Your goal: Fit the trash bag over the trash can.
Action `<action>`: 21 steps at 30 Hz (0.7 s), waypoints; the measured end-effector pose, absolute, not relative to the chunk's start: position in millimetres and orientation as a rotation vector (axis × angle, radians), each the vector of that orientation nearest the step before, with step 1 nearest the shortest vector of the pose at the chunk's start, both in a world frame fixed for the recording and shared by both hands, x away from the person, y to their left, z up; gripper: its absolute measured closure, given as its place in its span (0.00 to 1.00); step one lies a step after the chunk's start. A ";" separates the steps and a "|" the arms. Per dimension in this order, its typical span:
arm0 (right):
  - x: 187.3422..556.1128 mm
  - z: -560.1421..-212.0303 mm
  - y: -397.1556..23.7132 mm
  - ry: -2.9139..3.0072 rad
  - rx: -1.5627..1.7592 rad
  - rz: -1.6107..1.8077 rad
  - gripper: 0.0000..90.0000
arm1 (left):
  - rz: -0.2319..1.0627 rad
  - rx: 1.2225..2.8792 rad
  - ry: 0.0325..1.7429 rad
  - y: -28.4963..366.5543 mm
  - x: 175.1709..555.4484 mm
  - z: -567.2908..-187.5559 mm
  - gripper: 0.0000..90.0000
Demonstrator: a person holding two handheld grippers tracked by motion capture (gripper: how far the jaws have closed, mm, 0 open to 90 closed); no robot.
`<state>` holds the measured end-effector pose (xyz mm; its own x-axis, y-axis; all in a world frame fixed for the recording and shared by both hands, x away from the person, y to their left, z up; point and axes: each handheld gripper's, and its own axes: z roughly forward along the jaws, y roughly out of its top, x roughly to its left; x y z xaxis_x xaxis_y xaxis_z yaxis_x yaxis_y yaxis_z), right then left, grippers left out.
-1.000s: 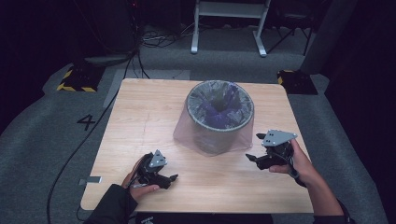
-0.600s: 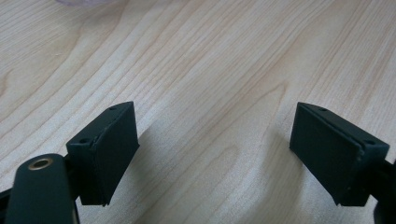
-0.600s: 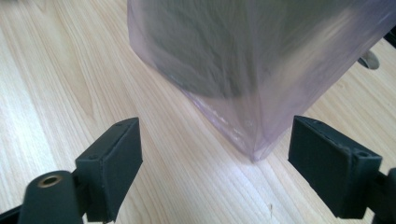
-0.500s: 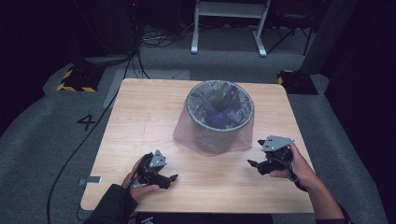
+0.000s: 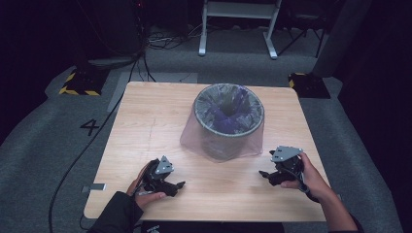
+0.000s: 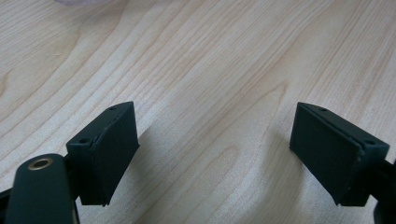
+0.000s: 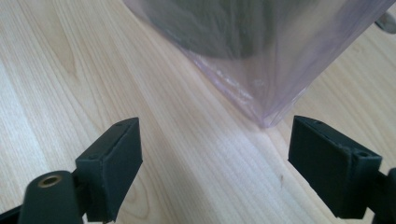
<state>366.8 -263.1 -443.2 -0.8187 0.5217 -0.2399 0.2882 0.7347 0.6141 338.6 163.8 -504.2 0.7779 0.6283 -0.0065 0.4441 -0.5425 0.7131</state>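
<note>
A round mesh waste bin [image 5: 228,119] stands mid-table, lined with a pale purple plastic bag [image 5: 194,138] that hangs down over its outside. My left gripper [image 5: 179,186] rests low near the table's front left, open, with bare wood between its pads [image 6: 109,149]. My right gripper [image 5: 264,174] sits at the front right, open, pointing toward the bin. In the right gripper view the bag's lower corner [image 7: 266,116] hangs just ahead of the open jaws, apart from them.
The wooden table [image 5: 145,121] stands on grey carpet. A white frame's legs [image 5: 238,29] and cables lie beyond the far edge. Yellow-black striped blocks [image 5: 77,82] flank the table's back corners.
My right gripper has moved down and toward the front edge of the table, away from the bin's side. The left gripper has stayed put.
</note>
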 end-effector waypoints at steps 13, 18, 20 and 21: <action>362.9 -461.7 -273.8 2.556 0.652 0.755 0.19 | 0.324 2.235 0.792 163.8 338.7 -504.3 0.16; 359.0 -468.9 -278.2 2.561 0.664 0.728 0.19 | 0.324 2.235 0.793 163.8 338.6 -504.2 0.16; 357.3 -471.5 -280.2 2.562 0.672 0.726 0.19 | 0.325 2.235 0.792 163.8 338.7 -504.3 0.16; 356.9 -472.7 -281.5 2.561 0.673 0.723 0.19 | 0.324 2.235 0.793 163.8 338.6 -504.2 0.16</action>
